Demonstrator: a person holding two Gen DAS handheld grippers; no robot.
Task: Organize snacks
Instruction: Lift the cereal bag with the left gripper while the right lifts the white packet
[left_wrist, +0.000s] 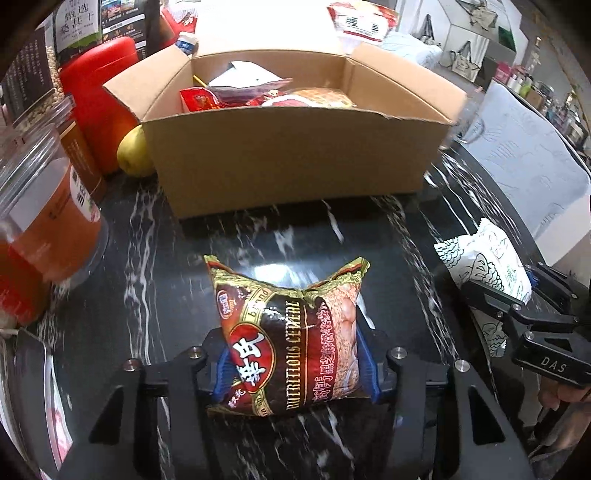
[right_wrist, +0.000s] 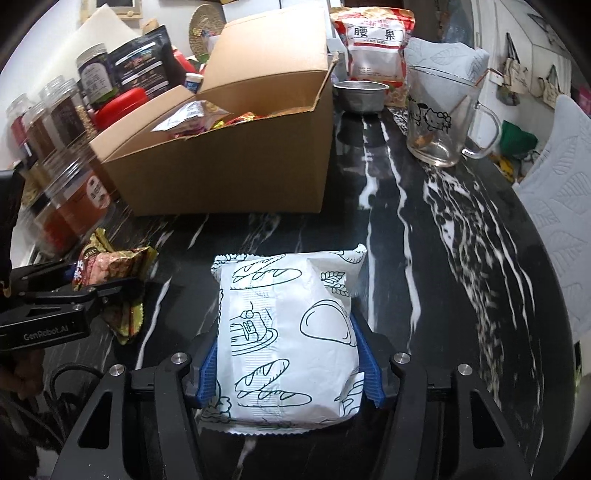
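My left gripper (left_wrist: 293, 363) is shut on a dark red and gold cereal packet (left_wrist: 291, 332), its blue pads pressing both sides, above the black marble counter (left_wrist: 155, 266). My right gripper (right_wrist: 290, 363) is shut on a white bread packet (right_wrist: 288, 332) printed with loaf drawings. Each gripper shows in the other's view: the right one (left_wrist: 517, 299) with the bread packet (left_wrist: 487, 258) at the right edge, the left one (right_wrist: 110, 288) with the cereal packet (right_wrist: 110, 269) at the left edge. An open cardboard box (left_wrist: 291, 162) holding several snack packets stands ahead of both, also in the right wrist view (right_wrist: 229, 177).
Clear jars (left_wrist: 48, 221) and a red container (left_wrist: 99, 96) line the left side, with a yellow pear (left_wrist: 133, 151) beside the box. A glass mug (right_wrist: 443, 118), a metal bowl (right_wrist: 362, 96) and a cashew bag (right_wrist: 376, 48) stand right of the box. Pale padded chair backs (right_wrist: 561, 229) sit beyond the counter's curved edge.
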